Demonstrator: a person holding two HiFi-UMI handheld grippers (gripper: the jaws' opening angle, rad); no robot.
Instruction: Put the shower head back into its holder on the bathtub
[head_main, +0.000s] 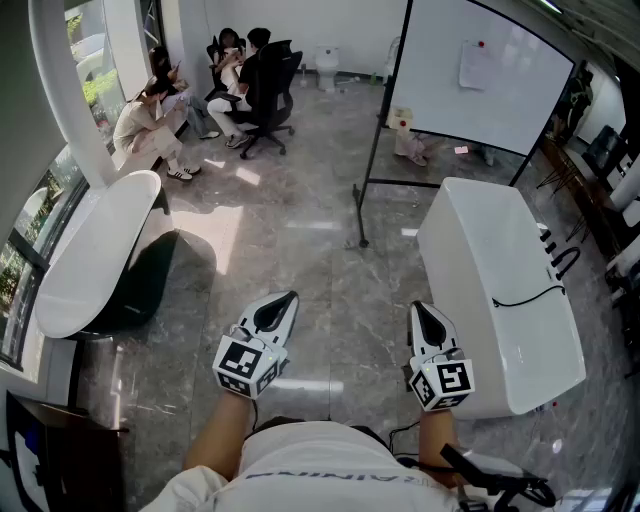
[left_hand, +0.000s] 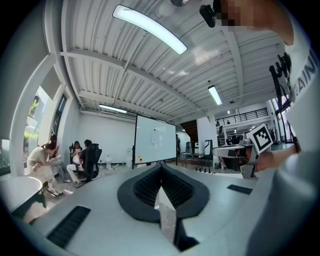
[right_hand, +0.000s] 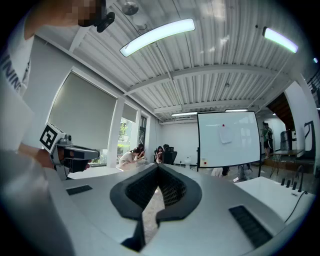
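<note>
At the far left, a white oval freestanding bathtub (head_main: 95, 250) stands by the window. No hose or fitting shows on it, so it is probably not the tub that matters. The left gripper (head_main: 285, 302) is held level over the grey marble floor (head_main: 330, 240), its jaws pressed together with nothing between them. The right gripper (head_main: 421, 312) is near it, likewise level, closed and empty. Just right of that stands the white rectangular bathtub (head_main: 500, 270). Small black fittings (head_main: 562, 262) sit along its far rim, and a thin black hose (head_main: 525, 297) trails across its edge. The shower head itself is too small to pick out. It most likely lies at the end of that hose, with the holder among those fittings. The step in hand looks like the approach, since nothing is grasped yet. To do it well, move round to the fitting side of this tub so head and holder are both within reach. Spread the right gripper's jaws before arriving, and take the head by its handle rather than by the hose. Keep the hose slack and untwisted so it cannot drag the head off line as it seats.
</note>
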